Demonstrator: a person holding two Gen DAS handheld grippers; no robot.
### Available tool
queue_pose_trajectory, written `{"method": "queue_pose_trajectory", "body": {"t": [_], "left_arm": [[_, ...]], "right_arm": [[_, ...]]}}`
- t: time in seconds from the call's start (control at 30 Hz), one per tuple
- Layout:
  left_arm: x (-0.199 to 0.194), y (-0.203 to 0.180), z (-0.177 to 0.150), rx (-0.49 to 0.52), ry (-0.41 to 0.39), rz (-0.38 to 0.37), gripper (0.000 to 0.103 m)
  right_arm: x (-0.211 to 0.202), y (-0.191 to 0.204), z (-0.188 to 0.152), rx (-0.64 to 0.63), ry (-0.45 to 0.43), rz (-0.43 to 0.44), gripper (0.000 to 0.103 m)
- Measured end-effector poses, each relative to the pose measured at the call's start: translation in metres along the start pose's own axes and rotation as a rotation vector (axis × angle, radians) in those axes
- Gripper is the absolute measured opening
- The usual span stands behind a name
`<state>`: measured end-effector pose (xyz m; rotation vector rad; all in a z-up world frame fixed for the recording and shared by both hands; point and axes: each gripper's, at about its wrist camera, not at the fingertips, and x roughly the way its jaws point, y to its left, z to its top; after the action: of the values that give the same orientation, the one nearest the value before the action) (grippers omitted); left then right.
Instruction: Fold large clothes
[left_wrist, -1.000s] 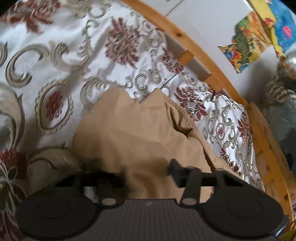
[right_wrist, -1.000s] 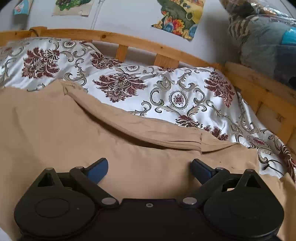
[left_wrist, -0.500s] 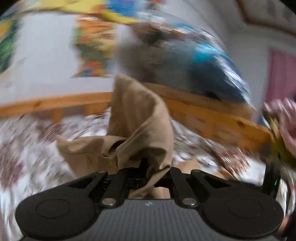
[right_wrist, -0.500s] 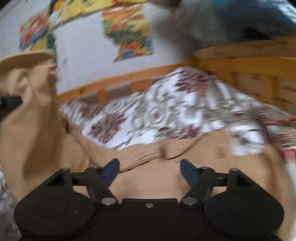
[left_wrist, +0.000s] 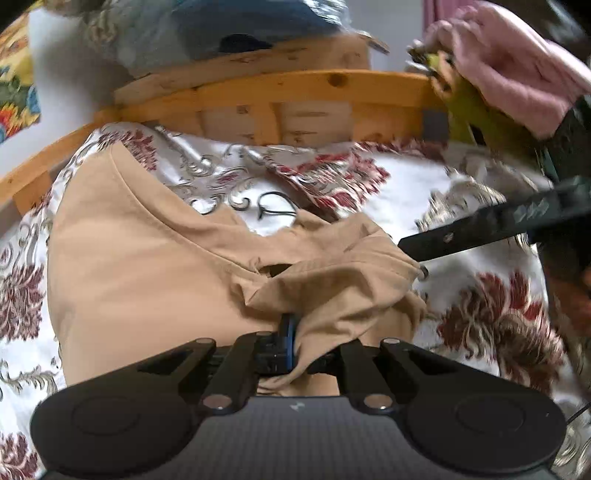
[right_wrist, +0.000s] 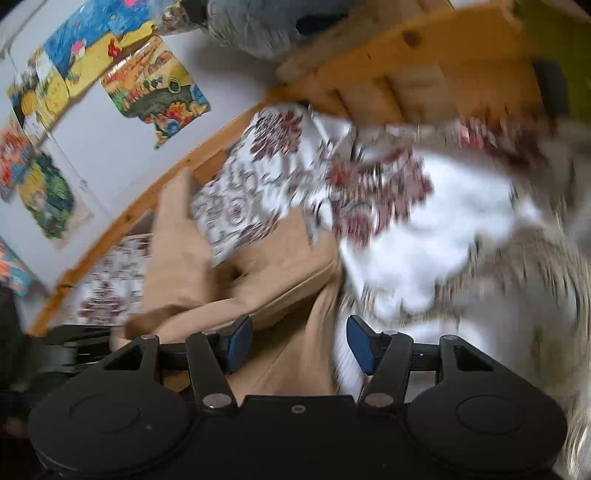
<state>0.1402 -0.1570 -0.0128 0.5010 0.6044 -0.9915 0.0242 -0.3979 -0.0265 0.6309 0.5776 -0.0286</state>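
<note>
Now the tan garment (left_wrist: 155, 280) lies on the patterned bedspread (left_wrist: 480, 325), one part doubled over, where a second ago it lay flat. My left gripper (left_wrist: 291, 343), open then, is clenched on a bunched edge, so the fold is underway. My right gripper (right_wrist: 299, 339) stays released, jaws astride a fabric strip.
</note>
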Motion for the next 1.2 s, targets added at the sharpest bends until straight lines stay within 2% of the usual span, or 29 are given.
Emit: {"method": "queue_pose_trajectory", "body": {"t": [0.1, 0.17, 0.2, 0.23, 0.27, 0.3, 0.33, 0.4, 0.57, 0.6, 0.63, 0.67, 0.73, 0.8, 0.83, 0.9, 0.97, 1.07, 1.13, 1.2], "left_arm": [[0.003, -0.008, 0.001, 0.031, 0.010, -0.025, 0.004], [0.005, -0.015, 0.001, 0.047, 0.019, -0.046, 0.004], [0.007, -0.018, 0.000, 0.061, 0.027, -0.058, 0.004], [0.010, -0.023, 0.000, 0.076, 0.036, -0.065, 0.004], [0.015, -0.026, -0.001, 0.088, 0.043, -0.067, 0.004], [0.018, -0.029, -0.003, 0.095, 0.044, -0.063, 0.005], [0.021, -0.030, -0.005, 0.088, 0.041, -0.064, 0.006], [0.023, -0.028, -0.006, 0.046, 0.030, -0.078, 0.011], [0.028, -0.027, -0.007, 0.031, 0.011, -0.131, 0.033], [0.030, -0.028, -0.008, 0.034, 0.017, -0.145, 0.044], [0.033, -0.027, -0.010, 0.028, 0.025, -0.161, 0.051], [0.034, -0.027, -0.011, 0.009, 0.029, -0.172, 0.052], [0.027, -0.021, -0.010, -0.029, 0.021, -0.202, 0.057], [0.017, -0.008, -0.005, -0.100, 0.008, -0.258, 0.065], [0.010, 0.000, -0.002, -0.144, -0.006, -0.279, 0.072], [-0.013, 0.017, -0.001, -0.229, -0.070, -0.306, 0.081], [-0.037, 0.034, -0.005, -0.297, -0.132, -0.316, 0.085], [-0.069, 0.063, -0.018, -0.378, -0.204, -0.250, 0.091], [-0.079, 0.083, -0.031, -0.458, -0.201, -0.174, 0.092], [-0.077, 0.106, -0.049, -0.558, -0.173, -0.129, 0.092]], "right_arm": [[-0.006, -0.015, -0.005, 0.131, 0.014, 0.116, 0.060], [-0.002, -0.018, -0.002, 0.190, 0.013, 0.139, 0.059], [0.001, -0.018, 0.001, 0.195, 0.005, 0.133, 0.055], [0.005, -0.016, 0.003, 0.186, -0.011, 0.112, 0.038], [0.010, -0.011, 0.006, 0.157, -0.028, 0.064, 0.028], [0.015, -0.004, 0.010, 0.112, -0.042, 0.008, 0.012], [0.021, 0.005, 0.015, 0.055, -0.046, -0.028, 0.008], [0.028, 0.017, 0.022, -0.047, -0.063, -0.029, 0.004], [0.048, 0.045, 0.022, -0.390, -0.091, -0.115, 0.001], [0.059, 0.041, 0.017, -0.432, -0.071, -0.148, 0.001], [0.066, 0.032, 0.014, -0.427, -0.037, -0.167, 0.001], [0.075, 0.021, 0.010, -0.398, 0.003, -0.185, 0.001], [0.078, 0.009, 0.006, -0.379, 0.012, -0.176, 0.002], [0.077, 0.010, 0.000, -0.444, 0.005, -0.186, 0.003], [0.077, 0.013, -0.004, -0.494, 0.004, -0.197, 0.003], [0.080, 0.014, -0.006, -0.525, 0.006, -0.216, 0.003], [0.079, 0.013, -0.005, -0.497, 0.000, -0.217, 0.003], [0.073, 0.017, -0.009, -0.524, -0.016, -0.240, 0.003], [0.067, 0.020, -0.011, -0.530, -0.035, -0.249, 0.003], [0.057, 0.022, -0.008, -0.503, -0.072, -0.235, 0.003]]}}
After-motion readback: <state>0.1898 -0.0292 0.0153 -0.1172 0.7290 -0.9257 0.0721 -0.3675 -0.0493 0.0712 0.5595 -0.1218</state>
